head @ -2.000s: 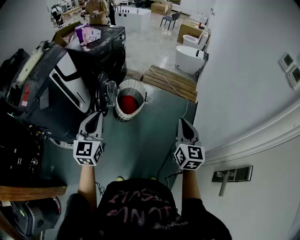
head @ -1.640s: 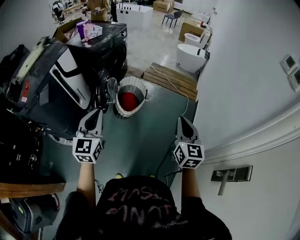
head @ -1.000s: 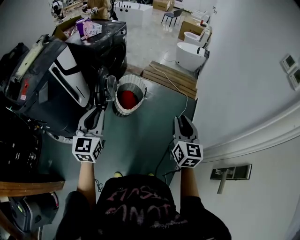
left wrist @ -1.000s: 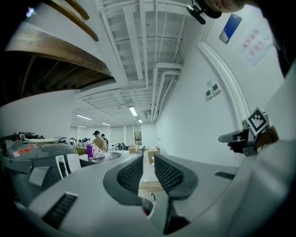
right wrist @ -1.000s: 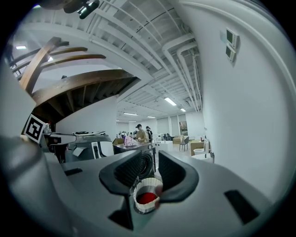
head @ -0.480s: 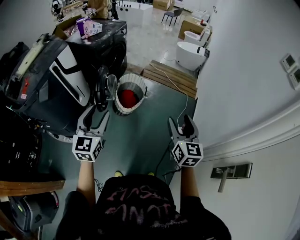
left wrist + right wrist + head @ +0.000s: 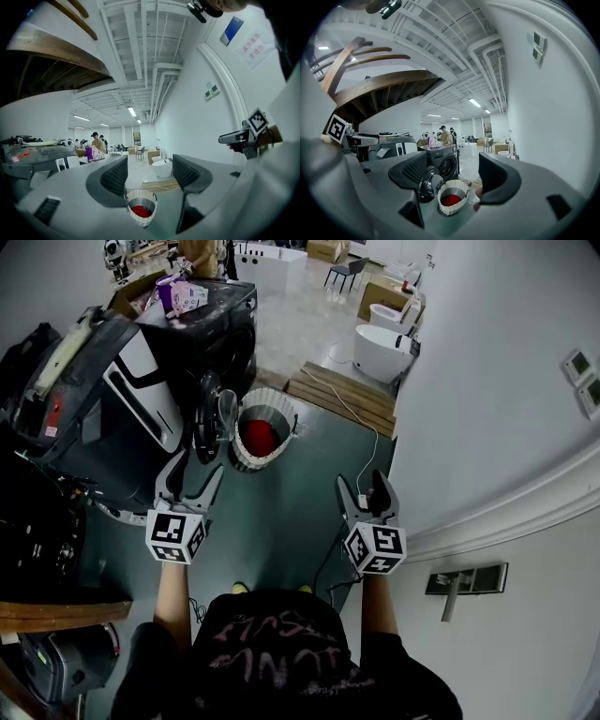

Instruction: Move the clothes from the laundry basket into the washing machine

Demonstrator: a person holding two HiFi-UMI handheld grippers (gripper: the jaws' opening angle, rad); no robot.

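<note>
A white laundry basket (image 7: 263,407) stands on the grey floor ahead with a red garment (image 7: 259,437) inside. It also shows low in the left gripper view, basket (image 7: 141,205), and in the right gripper view, basket (image 7: 452,196). Just left of it is the dark washing machine (image 7: 223,334), its round door (image 7: 210,414) swung open. My left gripper (image 7: 195,471) and right gripper (image 7: 360,484) are held level, well short of the basket. Both sets of jaws are opening, with nothing between them.
A white bathtub (image 7: 380,352) and a wooden pallet (image 7: 342,399) lie beyond the basket. A cable (image 7: 371,452) runs along the floor by the white wall on the right. Dark appliances (image 7: 94,409) crowd the left. People stand far back.
Both grippers went from shut to spread wide. The hands stayed almost where they were, and the basket and washer door have not moved.
</note>
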